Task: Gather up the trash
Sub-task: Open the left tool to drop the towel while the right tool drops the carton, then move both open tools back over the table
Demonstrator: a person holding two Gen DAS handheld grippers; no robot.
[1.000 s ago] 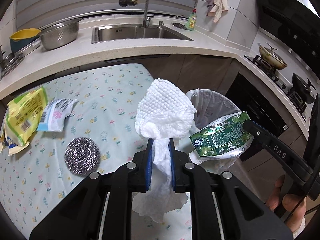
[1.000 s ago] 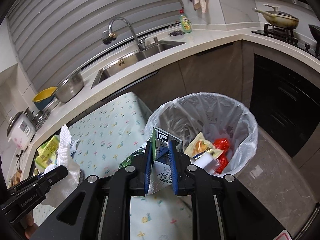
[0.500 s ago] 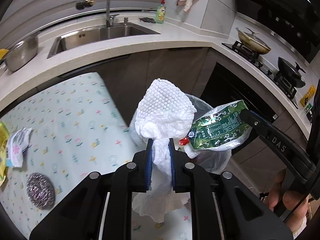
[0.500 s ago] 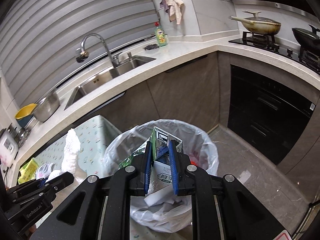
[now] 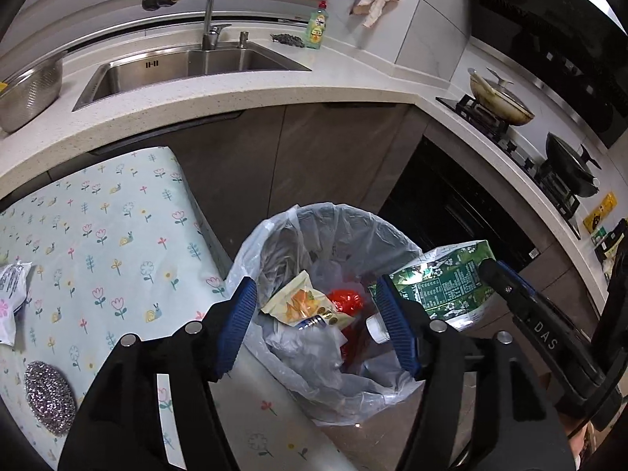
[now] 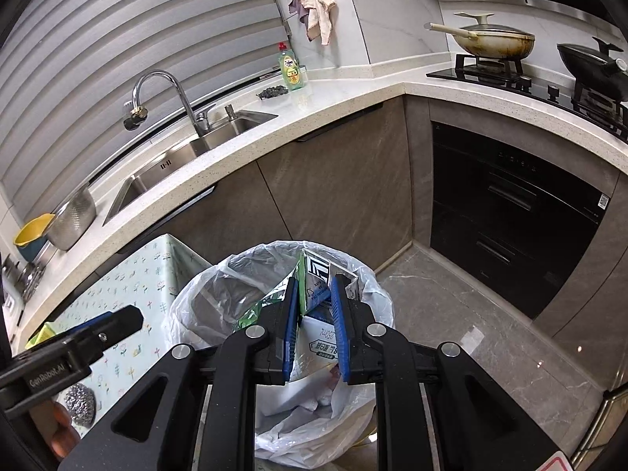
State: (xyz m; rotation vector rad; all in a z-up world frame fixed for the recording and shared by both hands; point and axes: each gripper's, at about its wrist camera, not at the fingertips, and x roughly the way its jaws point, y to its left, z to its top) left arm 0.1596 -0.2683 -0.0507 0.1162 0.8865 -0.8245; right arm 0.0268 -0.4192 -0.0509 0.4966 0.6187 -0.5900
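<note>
Two grippers hang over one trash bin (image 5: 274, 235) beside the flowery table (image 5: 117, 235).

The left gripper (image 5: 318, 322) has its blue pads spreading apart right now, and nothing sits between them. The right gripper (image 6: 314, 314) is squeezed tight on one green and white carton (image 6: 314, 278), held just above the bin. One clear bag lines the bin. Inside it lie one yellow snack packet (image 5: 298, 302), one red wrapper (image 5: 345, 300) and some white paper (image 6: 310, 396); the rest of the pile is hard to make out. On the table, away from the bin, sit one shiny scrubber (image 5: 49, 396) and one white wrapper (image 5: 11, 298), cut off by the picture edge. Some fingers (image 6: 59, 428) peek out low down.
</note>
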